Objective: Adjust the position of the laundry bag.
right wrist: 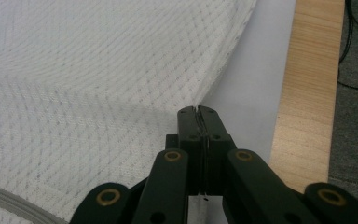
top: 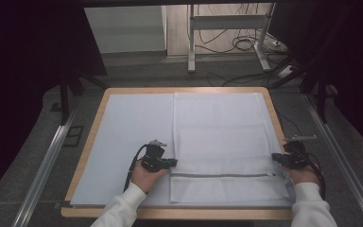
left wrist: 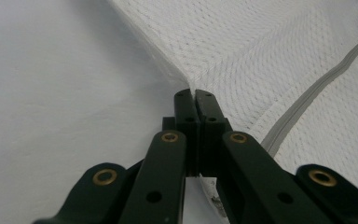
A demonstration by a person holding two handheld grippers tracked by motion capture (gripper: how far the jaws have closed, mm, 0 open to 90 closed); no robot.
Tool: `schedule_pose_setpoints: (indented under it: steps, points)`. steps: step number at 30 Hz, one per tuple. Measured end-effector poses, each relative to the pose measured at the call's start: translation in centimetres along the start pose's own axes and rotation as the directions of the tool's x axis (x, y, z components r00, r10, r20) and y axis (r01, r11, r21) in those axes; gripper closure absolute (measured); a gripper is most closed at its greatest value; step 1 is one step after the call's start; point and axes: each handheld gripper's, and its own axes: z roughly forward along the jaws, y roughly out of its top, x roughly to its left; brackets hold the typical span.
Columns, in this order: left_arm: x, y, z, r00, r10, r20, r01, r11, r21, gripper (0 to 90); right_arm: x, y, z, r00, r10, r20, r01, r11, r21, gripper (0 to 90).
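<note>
Right now both tongs are clamped on cloth: the left tongs (top: 172,162) pinch the left edge of the white mesh laundry bag (top: 217,127), the right tongs (top: 276,158) pinch its right edge, jaws pressed together with only fabric between them. The bag lies flat on the right half of the surface (top: 90,142), over the pale sheet (top: 127,137), running from the far edge nearly to the near edge; its grey zipper (top: 222,175) crosses it near the near edge, just on the near side of both grips.

Looks like a fold or lift of the near part is coming, so:
- Raise both hands together, same height. In the left gripper view the mesh (left wrist: 261,56) already tents up at the pinch; uneven lift will skew it.
- Keep light tension between the two grips so the span doesn't sag.
- Check you hold bag only. The sheet (left wrist: 51,93) sits right under the left pinch; grabbing it drags everything.
- On the right, the bag edge (right wrist: 223,70) is close to the wooden rim (right wrist: 307,93); don't drift outward.
- Carry toward the far edge, match corners, lower, then release.
</note>
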Motion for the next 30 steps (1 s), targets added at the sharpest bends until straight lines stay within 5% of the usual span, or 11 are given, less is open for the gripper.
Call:
schedule_pose_setpoints:
  steps: [30]
  points:
    - [2.7, -0.9, -3.4, 0.9991, -0.042, -0.01, 0.041, 0.9981, -0.046, 89.7, 3.3, 0.9, 1.1, 0.997, -0.043, -0.065, 0.042, 0.999, -0.015, 87.8]
